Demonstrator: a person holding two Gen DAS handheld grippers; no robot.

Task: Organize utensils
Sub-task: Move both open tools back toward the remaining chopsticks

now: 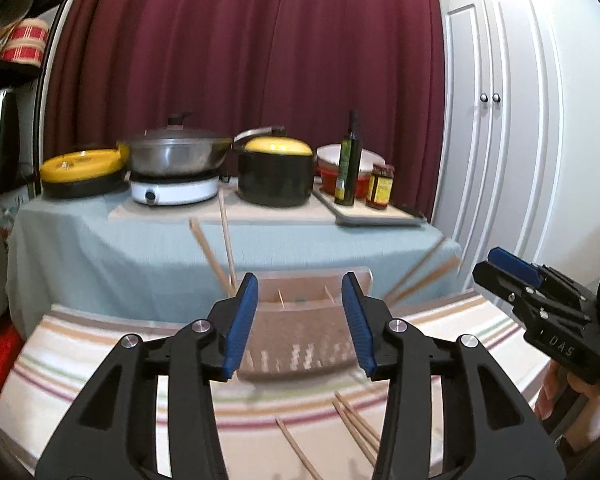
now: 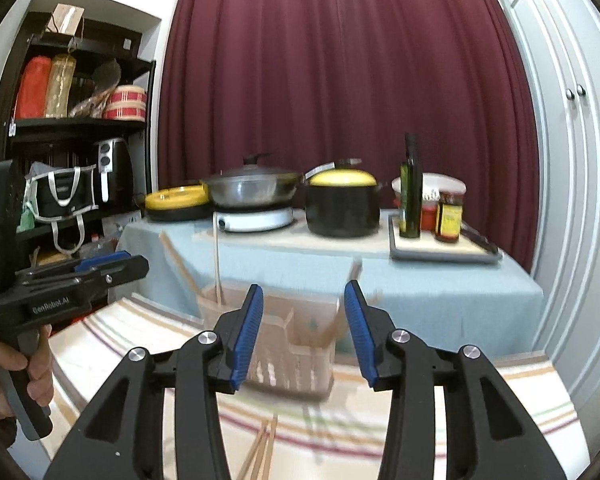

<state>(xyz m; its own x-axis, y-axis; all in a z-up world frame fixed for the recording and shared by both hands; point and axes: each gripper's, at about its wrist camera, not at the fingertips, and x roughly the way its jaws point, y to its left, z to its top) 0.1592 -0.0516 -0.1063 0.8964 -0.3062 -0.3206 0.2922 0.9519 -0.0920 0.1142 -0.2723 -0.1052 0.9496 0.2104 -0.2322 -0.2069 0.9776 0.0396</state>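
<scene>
Both tools are empty with their jaws spread wide: the left tool (image 1: 300, 320) and the right tool (image 2: 304, 328) each hover above the striped cloth (image 1: 100, 360), aimed at the pinkish utensil holder (image 1: 300, 340) that stands toward the cloth's far edge. Some chopsticks already lean in the holder (image 1: 216, 256), while a loose bunch of chopsticks (image 1: 356, 428) lies flat on the cloth near its front edge, below the tools. This looks like the pause between placements, so the next move probably calls for dipping one tool down, closing on a loose stick and standing it in a compartment.
</scene>
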